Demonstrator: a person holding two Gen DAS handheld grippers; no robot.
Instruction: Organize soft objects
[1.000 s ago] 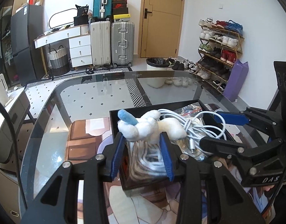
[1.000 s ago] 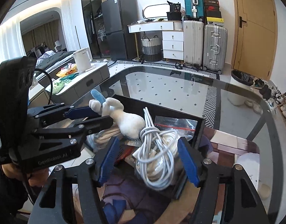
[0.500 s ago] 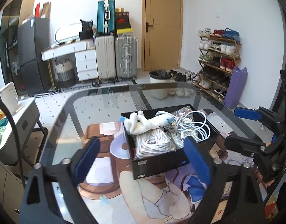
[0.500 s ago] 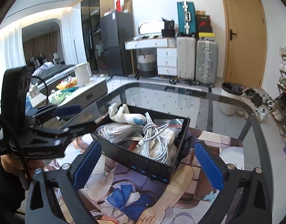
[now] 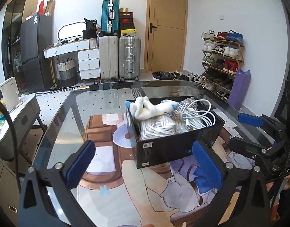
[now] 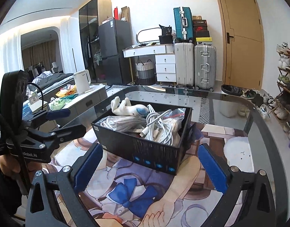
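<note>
Apparently the sorting is close to done. The plush toy (image 5: 150,109) lies on its back on top of the contents of the black box (image 5: 175,147), at the box's far end, with its legs poking above the rim. Beside it in the box sit a loose coil of white cable (image 5: 196,115) and a bundle of white cord (image 5: 156,130), with a clear plastic bag (image 6: 175,113) tucked against the box's far wall. Nothing soft shows outside the box on the printed mat (image 5: 129,181) beneath it or on the glass table (image 5: 69,117) around that, though the fisheye views leave the near edge hidden.

The left gripper (image 5: 143,164) hangs short of the box's near corner, its blue pads spread wide with nothing between them. The right gripper (image 6: 150,167) sits on the box's long side, likewise spread wide and empty, clear of the box wall.

Judging by this, the toy is already stowed. What may remain is tidying: the cable loops stand above the rim and could want pressing down.
</note>
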